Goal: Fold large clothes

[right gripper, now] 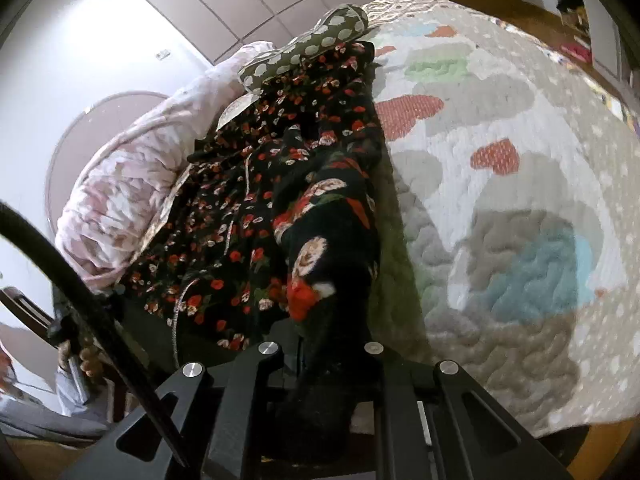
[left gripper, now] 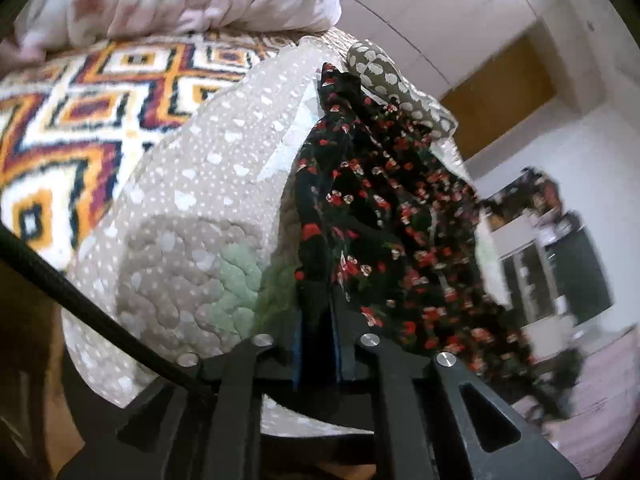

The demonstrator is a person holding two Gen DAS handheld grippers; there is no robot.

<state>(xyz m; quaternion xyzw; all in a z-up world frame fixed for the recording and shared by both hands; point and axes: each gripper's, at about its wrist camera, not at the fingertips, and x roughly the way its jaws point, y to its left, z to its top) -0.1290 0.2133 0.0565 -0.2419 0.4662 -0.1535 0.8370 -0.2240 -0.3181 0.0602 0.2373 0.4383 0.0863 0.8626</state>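
Gripping the black floral garment [left gripper: 384, 208], the left gripper [left gripper: 316, 316] had its jaws pinched tight on an edge at lower centre of its view. The right gripper [right gripper: 332, 344] was likewise clamped on a bunched fold of the same garment [right gripper: 256, 184], which stretched up the frame centre across the quilted bedspread [right gripper: 500, 200] toward a polka-dot pillow [right gripper: 320, 44]. A pink duvet [right gripper: 132, 184] sat left.
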